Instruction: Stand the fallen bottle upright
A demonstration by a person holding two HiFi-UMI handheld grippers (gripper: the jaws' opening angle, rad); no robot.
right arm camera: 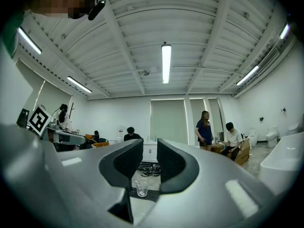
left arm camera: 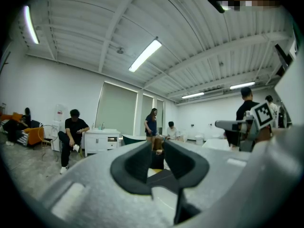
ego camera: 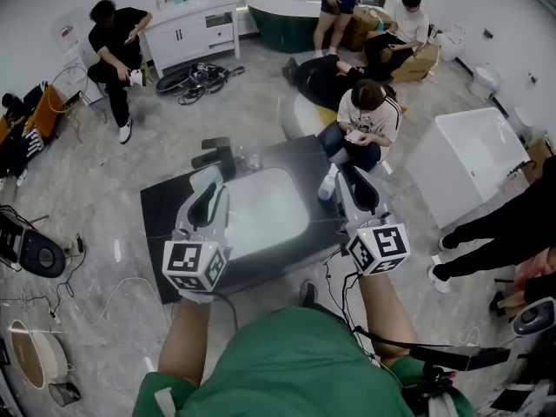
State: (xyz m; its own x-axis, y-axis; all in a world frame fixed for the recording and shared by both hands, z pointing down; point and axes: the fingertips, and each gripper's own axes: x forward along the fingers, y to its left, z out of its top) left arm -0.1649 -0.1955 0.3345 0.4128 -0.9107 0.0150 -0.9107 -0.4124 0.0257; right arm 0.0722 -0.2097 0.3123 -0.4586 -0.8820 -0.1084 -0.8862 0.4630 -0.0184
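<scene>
We see a black surface (ego camera: 165, 207) holding a white basin (ego camera: 269, 211). Our left hand-held gripper (ego camera: 208, 181) and right hand-held gripper (ego camera: 349, 179) are pale grey with black pads (right arm camera: 127, 159), and each carries a cube (ego camera: 195, 266) patterned in black-and-white squares. The glass (ego camera: 252, 159) at the surface's far edge is clear and colourless. Our shirt (ego camera: 295, 363) is green. The floor (ego camera: 104, 233) is grey with pale marbled veining, and the tub (ego camera: 469, 159) beyond the surface's right edge is white.
</scene>
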